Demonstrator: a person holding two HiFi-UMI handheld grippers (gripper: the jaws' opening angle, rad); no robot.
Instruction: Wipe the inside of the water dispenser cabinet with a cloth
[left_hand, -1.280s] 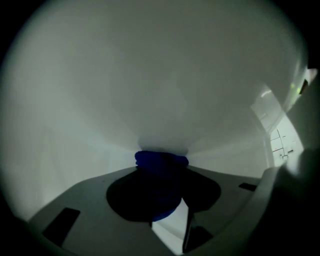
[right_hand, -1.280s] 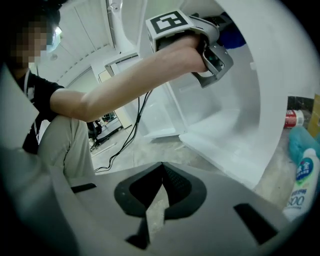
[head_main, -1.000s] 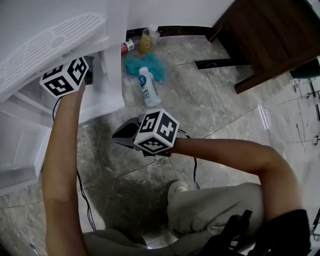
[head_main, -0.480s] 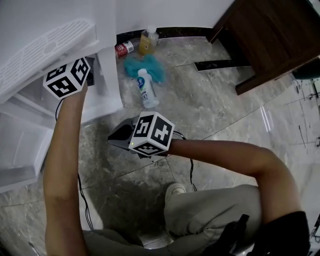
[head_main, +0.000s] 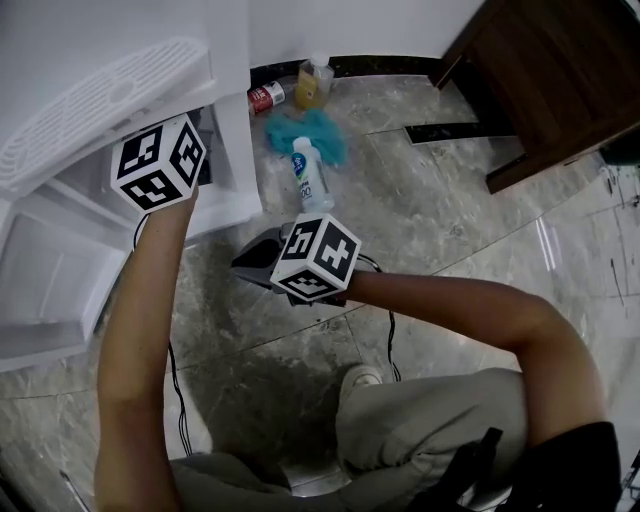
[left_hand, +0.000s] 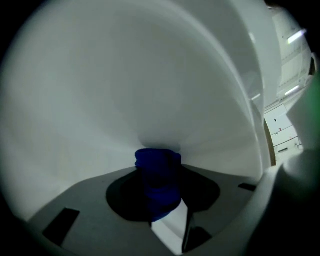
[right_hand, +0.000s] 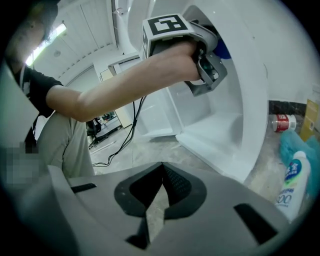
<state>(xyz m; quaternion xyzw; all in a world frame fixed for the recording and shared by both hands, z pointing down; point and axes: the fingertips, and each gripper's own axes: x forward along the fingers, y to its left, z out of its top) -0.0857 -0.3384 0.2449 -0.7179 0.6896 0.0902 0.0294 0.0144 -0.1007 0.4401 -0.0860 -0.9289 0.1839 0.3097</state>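
Observation:
My left gripper (left_hand: 161, 200) is shut on a bunched dark blue cloth (left_hand: 156, 167), whose front end meets the white inner wall of the water dispenser cabinet (left_hand: 150, 90). In the head view only its marker cube (head_main: 160, 162) shows at the cabinet (head_main: 232, 120) opening; the jaws are hidden inside. The right gripper view shows the left gripper (right_hand: 216, 52) reaching into the cabinet (right_hand: 235, 125) with a bit of blue cloth (right_hand: 223, 50) at its tip. My right gripper (right_hand: 160, 170) is shut and holds nothing. It hovers over the floor in front of the cabinet, right gripper (head_main: 252, 262) pointing towards it.
On the marble floor beside the cabinet lie a teal cloth (head_main: 322, 130), a white bottle (head_main: 310, 178), a red can (head_main: 266, 97) and a yellow bottle (head_main: 315, 80). The open white door (head_main: 50, 280) stands at the left. Dark wooden furniture (head_main: 560, 70) is at the upper right. A black cable (head_main: 176, 385) trails on the floor.
The head view has shifted a little. The left gripper stays in the cabinet opening with the cloth, and the right gripper stays shut over the floor.

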